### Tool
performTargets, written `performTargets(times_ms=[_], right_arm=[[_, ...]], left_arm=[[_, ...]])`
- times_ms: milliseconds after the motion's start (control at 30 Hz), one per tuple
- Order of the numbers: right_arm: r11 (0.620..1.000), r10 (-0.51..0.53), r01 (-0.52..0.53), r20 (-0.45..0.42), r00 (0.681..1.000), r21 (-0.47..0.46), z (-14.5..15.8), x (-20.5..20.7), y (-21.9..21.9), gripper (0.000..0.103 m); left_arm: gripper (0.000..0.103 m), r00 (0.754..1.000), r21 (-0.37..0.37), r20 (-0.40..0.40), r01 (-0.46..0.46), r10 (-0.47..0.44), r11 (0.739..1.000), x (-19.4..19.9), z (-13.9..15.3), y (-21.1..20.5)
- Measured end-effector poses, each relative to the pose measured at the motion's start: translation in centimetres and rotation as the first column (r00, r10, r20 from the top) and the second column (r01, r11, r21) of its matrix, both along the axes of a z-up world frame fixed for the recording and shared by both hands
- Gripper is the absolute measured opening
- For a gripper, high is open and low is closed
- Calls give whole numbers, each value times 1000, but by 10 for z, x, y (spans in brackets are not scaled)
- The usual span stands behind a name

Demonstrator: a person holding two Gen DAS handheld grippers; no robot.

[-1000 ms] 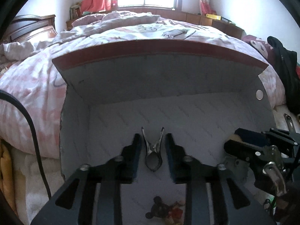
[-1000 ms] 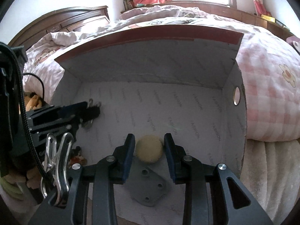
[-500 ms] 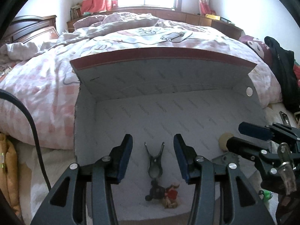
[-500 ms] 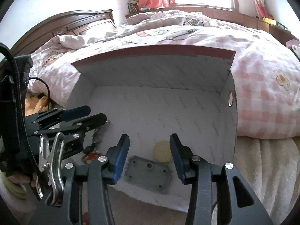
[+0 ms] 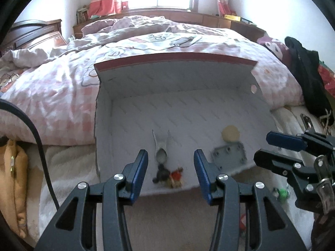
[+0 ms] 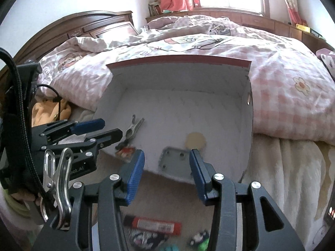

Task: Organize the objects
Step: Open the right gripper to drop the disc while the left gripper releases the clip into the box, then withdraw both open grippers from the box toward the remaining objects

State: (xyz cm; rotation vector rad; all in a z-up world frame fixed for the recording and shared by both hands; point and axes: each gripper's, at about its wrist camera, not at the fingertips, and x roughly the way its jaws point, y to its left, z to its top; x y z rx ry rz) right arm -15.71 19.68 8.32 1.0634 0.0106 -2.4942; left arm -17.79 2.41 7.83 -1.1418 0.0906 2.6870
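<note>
A white open box (image 5: 188, 108) (image 6: 182, 104) lies against the bed. Inside it are a metal clip (image 5: 160, 146) (image 6: 134, 128), a small mouse figure (image 5: 167, 174) (image 6: 124, 149), a grey metal plate (image 5: 229, 155) (image 6: 174, 163) and a yellow ball (image 5: 230, 133) (image 6: 195, 140). My left gripper (image 5: 170, 170) is open and empty, just outside the box's front edge, in line with the clip. My right gripper (image 6: 167, 171) is open and empty, in front of the plate and ball.
On the floor near me lie a red tube (image 6: 152, 224), a black and white item (image 6: 146, 239) and small green toys (image 6: 202, 243) (image 5: 281, 193). The pink checked bed (image 6: 282, 83) stands behind the box. Yellow cloth (image 5: 12, 179) lies at the left.
Both grippers let go and drew back out of the box: the left released the clip, the right released the yellow ball. Both jaws opened wider.
</note>
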Motion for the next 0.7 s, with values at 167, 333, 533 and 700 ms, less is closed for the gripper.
performTargets(times_ms=[167,333,533,700], right_arm=[[1000,-9,9,24,1000,-14,-3,25,4,46],[1000,-9,10,32,999,-22,-5,47,5,46],[999,-24,26,52,998,-28,-11,65,9,46],[999,-40,42,64,997,-30,-15,79,16,46]], left_arm=[[46,1000,-5,0,-3,3,1000,27,2,-3],[46,1000,5,8,-10,10,1000,49,3,-8],[46,1000,20,17,-4,4,1000,73,4,-9],[46,1000,26,23,-1,1,1000,91,3,-10]])
